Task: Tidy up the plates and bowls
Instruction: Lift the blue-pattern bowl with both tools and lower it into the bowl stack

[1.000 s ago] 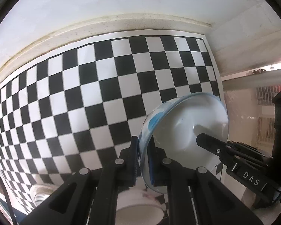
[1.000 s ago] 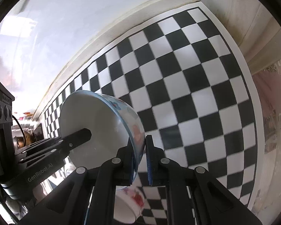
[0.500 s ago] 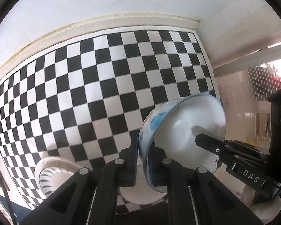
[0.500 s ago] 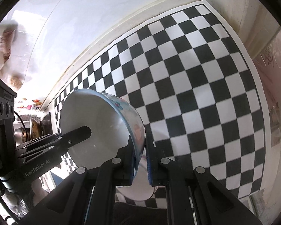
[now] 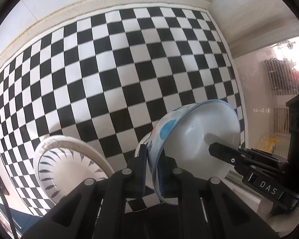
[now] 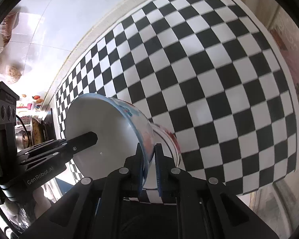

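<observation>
White bowl [image 5: 197, 145] with blue and red flower print, held in the air above the checkerboard desk [image 5: 113, 69], tilted so its opening faces sideways. Left claw [image 5: 152, 165] is nearly closed, pinching the rim at the bowl's 8 o'clock; right claw [image 6: 149, 163] is likewise nearly closed on the opposite rim. Directly beneath sits a second floral bowl [image 6: 169, 139], probably upright, though it is largely hidden. At 9 o'clock in the left view lies a white plate [image 5: 67, 165] with dark blue dashes.

Step in hand, as judged: carrying the bowl to nest it in the one below. The next move calls for levelling the bowl, centring it, lowering, then both claws opening together.

The desk's right edge [image 6: 289, 119] runs close by at 3 o'clock; open squares extend toward 12 o'clock.
</observation>
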Tool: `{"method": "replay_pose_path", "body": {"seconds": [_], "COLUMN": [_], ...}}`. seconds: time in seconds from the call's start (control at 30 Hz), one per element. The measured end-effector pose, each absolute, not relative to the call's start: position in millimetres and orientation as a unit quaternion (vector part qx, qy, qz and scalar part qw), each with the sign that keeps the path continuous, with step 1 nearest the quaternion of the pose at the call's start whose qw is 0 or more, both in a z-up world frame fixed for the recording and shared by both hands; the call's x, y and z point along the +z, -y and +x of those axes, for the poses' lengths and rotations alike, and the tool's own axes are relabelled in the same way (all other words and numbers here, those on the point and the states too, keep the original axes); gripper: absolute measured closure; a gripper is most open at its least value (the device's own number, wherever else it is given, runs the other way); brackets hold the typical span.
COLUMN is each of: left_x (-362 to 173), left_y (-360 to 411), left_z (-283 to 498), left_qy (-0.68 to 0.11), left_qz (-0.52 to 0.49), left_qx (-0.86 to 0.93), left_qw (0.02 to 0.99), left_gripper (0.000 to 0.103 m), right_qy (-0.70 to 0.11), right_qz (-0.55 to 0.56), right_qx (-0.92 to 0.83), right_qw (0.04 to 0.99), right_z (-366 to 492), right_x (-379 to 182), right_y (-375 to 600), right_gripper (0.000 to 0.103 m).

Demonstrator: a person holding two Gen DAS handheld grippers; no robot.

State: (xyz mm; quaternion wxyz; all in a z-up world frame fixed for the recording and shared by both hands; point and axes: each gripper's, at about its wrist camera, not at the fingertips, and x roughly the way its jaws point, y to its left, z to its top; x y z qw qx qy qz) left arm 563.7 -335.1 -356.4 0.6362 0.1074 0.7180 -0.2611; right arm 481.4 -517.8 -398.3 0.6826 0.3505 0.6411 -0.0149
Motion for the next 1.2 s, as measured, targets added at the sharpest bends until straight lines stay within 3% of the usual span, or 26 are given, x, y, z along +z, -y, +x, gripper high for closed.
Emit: {"method": "replay_pose_path", "body": {"seconds": [0.57,1.2], "left_x": [-402,-408], "left_y": [324,332], "left_z": [536,529], "left_qy": [-0.749,-0.742], "left_qz": [0.138,0.157], "left_qx": [-0.237,-0.225], "left_qw": [0.603,0.612], "left_gripper": [0.095,0.095], "right_qy": [-0.672,-0.687], "right_qz": [0.347,0.356], "right_qx": [-0.020,-0.020], "right_qw": [0.654,0.633], "right_z": [460,451], "right_x": [-438,-449], "right_y": [505,518], "right_gripper": [0.091,0.092]}}
